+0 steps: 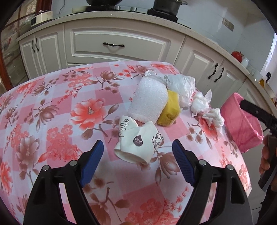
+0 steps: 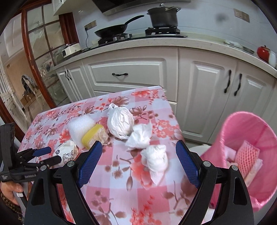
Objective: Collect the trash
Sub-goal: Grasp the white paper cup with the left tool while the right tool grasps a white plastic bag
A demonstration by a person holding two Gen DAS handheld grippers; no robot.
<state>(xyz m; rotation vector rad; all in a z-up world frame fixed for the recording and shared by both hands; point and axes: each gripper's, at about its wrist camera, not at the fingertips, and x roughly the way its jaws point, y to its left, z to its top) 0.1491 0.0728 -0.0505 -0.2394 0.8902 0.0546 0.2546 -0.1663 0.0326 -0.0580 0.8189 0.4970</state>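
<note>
My left gripper (image 1: 138, 150) is open, its blue pads on either side of a crushed paper cup (image 1: 138, 141) lying on the floral table. Behind the cup lie a white foam block (image 1: 148, 99), a yellow sponge (image 1: 169, 109), a knotted white plastic bag (image 1: 181, 84) and two crumpled tissues (image 1: 200, 102). My right gripper (image 2: 137, 154) is open and empty above the table, just before the nearest tissue (image 2: 155, 159). The pink-lined trash bin (image 2: 242, 124) stands off the table's right side, with a pink foam net (image 2: 247, 155) inside. The left gripper (image 2: 47, 154) shows at the cup (image 2: 66, 152) in the right wrist view.
The table (image 1: 52, 121) has a pink flowered cloth and ends at its far edge before white kitchen cabinets (image 2: 129, 76). A stove with a pan (image 2: 114, 29) and a pot (image 2: 162, 15) sits on the counter. A red pot (image 2: 263, 52) stands at the right.
</note>
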